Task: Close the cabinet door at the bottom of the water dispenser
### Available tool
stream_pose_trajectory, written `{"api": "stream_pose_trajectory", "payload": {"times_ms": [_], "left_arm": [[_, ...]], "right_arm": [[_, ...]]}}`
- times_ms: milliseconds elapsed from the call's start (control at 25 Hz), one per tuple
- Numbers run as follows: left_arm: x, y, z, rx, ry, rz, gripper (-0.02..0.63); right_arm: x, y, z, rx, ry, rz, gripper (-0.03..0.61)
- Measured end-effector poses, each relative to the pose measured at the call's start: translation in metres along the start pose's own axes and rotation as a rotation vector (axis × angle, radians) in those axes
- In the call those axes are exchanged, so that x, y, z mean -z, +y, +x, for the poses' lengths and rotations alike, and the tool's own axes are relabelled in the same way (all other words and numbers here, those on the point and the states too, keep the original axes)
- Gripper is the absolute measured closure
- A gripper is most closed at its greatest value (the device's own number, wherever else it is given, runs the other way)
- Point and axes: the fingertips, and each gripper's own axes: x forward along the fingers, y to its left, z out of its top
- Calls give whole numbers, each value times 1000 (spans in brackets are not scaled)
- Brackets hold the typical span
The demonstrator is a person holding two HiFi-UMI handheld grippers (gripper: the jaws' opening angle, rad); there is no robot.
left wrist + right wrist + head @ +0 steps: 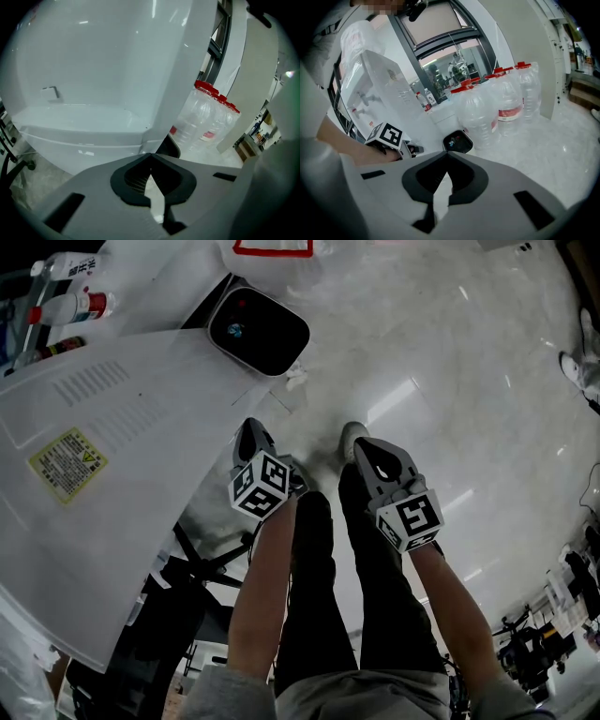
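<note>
The white water dispenser (103, 474) stands at the left of the head view, seen from above. Its smooth white front (93, 70) fills most of the left gripper view, with a ledge and lower panel (79, 140) beneath; I cannot tell a door seam or whether the cabinet door is closed. My left gripper (250, 432) is shut and empty, close by the dispenser's lower front, its tips together (151, 154). My right gripper (362, 444) hangs beside it over the floor, also shut and empty (447, 153). The left gripper's marker cube (389, 136) shows in the right gripper view.
A white bin with a black inside (258, 331) stands just past the dispenser. Large clear water bottles with red caps (497, 103) are lined up behind it. Small bottles (75, 306) sit at the upper left. The person's black-trousered legs (309, 596) are below the grippers on pale glossy floor (450, 352).
</note>
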Motion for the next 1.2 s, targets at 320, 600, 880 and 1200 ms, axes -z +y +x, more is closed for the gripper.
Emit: {"api": "stream_pose_trajectory", "payload": {"times_ms": [320, 600, 880, 1200], "left_arm": [[-12, -21, -34, 64, -18, 50, 606], [-44, -81, -125, 195, -66, 157, 606], [-101, -138, -221, 331, -169, 313, 606], [-163, -147, -340, 364, -276, 350, 606]], "right_arm": [[-14, 8, -3, -26, -22, 3, 571], [-57, 42, -34, -86, -52, -30, 571], [-124, 89, -82, -123, -110, -81, 571], [-196, 158, -161, -160, -206, -110, 571]]}}
